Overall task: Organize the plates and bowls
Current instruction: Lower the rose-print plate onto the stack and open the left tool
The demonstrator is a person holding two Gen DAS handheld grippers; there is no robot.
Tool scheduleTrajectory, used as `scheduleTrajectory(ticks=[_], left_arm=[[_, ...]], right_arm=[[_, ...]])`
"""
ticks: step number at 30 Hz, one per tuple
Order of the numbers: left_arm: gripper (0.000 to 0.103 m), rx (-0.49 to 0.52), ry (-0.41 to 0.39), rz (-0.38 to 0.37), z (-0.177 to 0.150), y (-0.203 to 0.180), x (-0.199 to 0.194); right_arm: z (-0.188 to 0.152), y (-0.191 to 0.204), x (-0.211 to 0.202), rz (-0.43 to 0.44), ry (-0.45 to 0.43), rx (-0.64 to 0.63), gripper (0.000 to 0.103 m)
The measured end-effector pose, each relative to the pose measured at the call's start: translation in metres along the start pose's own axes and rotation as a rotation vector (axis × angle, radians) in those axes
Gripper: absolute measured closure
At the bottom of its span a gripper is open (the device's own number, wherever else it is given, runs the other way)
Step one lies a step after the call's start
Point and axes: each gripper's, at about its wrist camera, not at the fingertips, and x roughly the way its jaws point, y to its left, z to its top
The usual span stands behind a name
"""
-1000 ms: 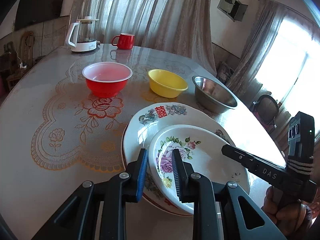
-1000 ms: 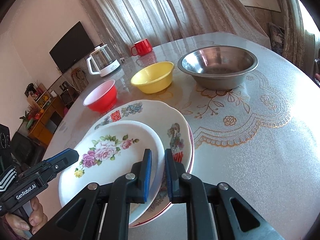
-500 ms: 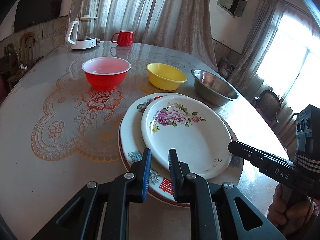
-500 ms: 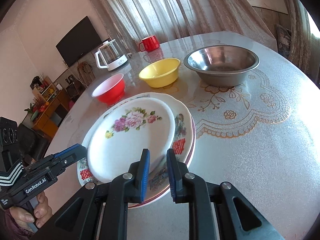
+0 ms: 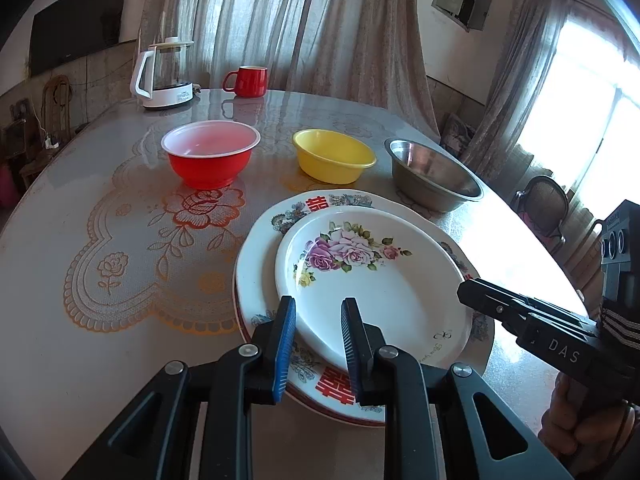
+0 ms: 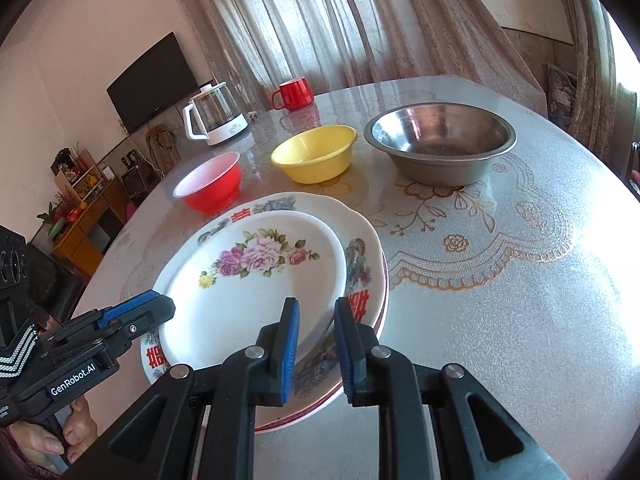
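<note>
Two plates stacked at the near edge of the desk [image 5: 60, 216]. The rose plate [image 5: 376, 280], the smaller, lies on the larger plate [image 5: 256, 264], which bears red characters on its rim. The larger appears to rest on a further red-rimmed plate, though only a sliver of that rim shows. Smaller on larger keeps the stack stable, and this order is judged deliberate.

Left tool [image 5: 318, 344]: fingers spread, with the near rim of the rose plate lying in the gap. Neither pad seems to press on it. Right tool [image 6: 316, 344]: likewise spread, straddling the rim at the stack's other near side. Both tools thus sit at the rim without pinching, a posture consistent with the plate just having been set down, or about to be taken up; the views cannot settle which.

Three bowls stand in a row across the middle of the desk, well apart from each other and from the stack:
- red bowl [image 5: 210, 156], white inside
- yellow bowl [image 5: 334, 160]
- steel bowl [image 5: 432, 176], toward the right edge

All three are upright and empty and remain unnested, so the bowl half of the task is judged undone. Nesting by size would put the steel bowl lowest.

At the far edge stand a kettle [image 5: 164, 76] and a red mug [image 5: 248, 80].
</note>
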Motion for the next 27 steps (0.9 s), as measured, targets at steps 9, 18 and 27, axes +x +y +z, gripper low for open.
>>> scheduleTrajectory(ticks=[9, 18, 27], left_arm=[[0.073, -0.009, 0.008, 0.032, -0.004, -0.003, -0.005], [0.069, 0.001, -0.002, 0.073, -0.002, -0.01, -0.015], [0.065, 0.018, -0.009, 0.08, 0.001, -0.021, -0.025]], right_arm=[[-0.003, 0.002, -0.003, 0.017, 0.005, 0.005, 0.08], [-0.006, 0.003, -0.006, 0.027, 0.009, 0.005, 0.08], [-0.005, -0.003, -0.014, 0.037, -0.002, 0.029, 0.074]])
